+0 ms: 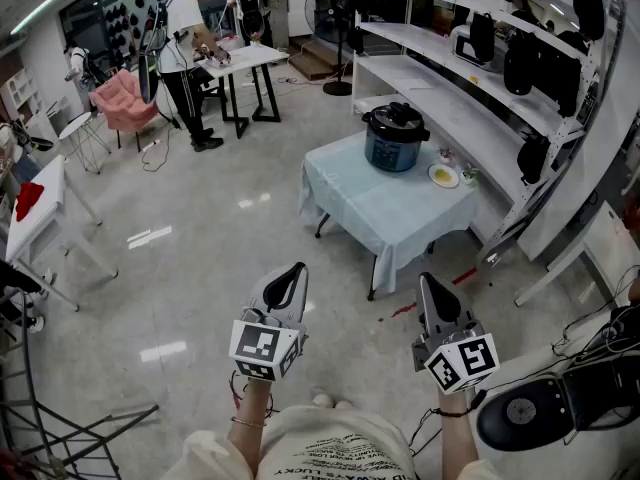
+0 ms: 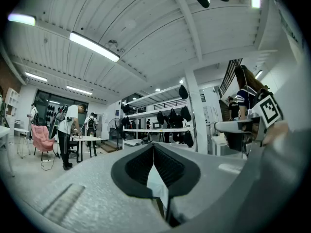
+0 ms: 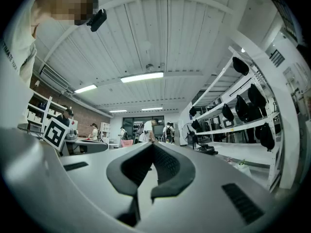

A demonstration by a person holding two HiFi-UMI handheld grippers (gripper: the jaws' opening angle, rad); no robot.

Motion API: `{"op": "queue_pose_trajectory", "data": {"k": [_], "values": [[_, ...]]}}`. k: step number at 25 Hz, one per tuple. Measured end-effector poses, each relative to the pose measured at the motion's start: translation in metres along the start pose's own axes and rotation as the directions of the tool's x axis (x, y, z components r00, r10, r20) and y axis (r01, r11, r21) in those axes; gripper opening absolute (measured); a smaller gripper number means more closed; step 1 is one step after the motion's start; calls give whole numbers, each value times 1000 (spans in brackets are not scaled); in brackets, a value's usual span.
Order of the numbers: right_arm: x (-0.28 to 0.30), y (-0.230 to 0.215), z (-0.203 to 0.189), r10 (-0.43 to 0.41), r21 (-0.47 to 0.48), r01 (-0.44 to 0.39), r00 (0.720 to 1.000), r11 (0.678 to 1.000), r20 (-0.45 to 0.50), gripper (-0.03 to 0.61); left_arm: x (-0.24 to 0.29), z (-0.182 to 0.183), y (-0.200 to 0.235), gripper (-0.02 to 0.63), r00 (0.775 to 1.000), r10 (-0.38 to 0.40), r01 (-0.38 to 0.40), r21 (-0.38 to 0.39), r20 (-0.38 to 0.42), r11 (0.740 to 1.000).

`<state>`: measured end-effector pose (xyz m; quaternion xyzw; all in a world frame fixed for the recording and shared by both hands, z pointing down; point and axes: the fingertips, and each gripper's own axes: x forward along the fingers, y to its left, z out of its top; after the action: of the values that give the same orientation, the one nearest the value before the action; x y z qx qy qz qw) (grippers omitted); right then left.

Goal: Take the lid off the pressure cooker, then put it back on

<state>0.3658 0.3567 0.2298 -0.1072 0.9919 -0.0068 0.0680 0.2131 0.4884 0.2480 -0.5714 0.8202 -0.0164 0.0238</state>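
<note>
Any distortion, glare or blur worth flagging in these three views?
Head view: sharp, edges bowed, lamp glare on the floor; pressure cooker clear. Left gripper view: heavy fisheye, dark corners, ceiling light blown out. Right gripper view: same fisheye, evenly lit.

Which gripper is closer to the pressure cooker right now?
Right, narrowly. In the head view the right gripper is almost straight below the pressure cooker; the left gripper is further off to its left. Both are far short of it.
</note>
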Motion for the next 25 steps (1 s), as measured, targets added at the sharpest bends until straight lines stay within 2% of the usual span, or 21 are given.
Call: {"op": "queue_pose_trajectory", "data": {"k": [7,12,14,15,17,20,23,25], "values": [[-2,-6,-3,11,16,-11,1000,1000,-4,5,2,-4,-4,26,1000,8,-8,4,-9,1000],[-8,-16,-3,47,147,-58,996,987,76,6,4,-8,-13,28,1000,-19,19,-8,-8,1000],[-9,-21,-5,62,161,-75,994,984,88,9,7,-8,-15,29,1000,-20,20,-23,1,1000],[-9,-24,-7,62,157,-75,995,985,83,21,9,-7,-16,29,1000,-19,19,-27,4,999],[-8,-29,-10,61,153,-71,996,986,68,127,12,-7,-18,32,1000,-18,18,-32,5,999],[-8,-36,-12,54,138,-61,997,989,55,170,17,-7,-21,124,1000,-17,18,-55,11,998],[-5,-43,-14,47,132,-53,997,990,53,257,22,-12,-26,173,1000,-16,16,-56,9,998],[-3,-48,-18,43,131,-49,998,990,45,283,26,-13,-29,204,1000,-13,13,-54,13,998]]}}
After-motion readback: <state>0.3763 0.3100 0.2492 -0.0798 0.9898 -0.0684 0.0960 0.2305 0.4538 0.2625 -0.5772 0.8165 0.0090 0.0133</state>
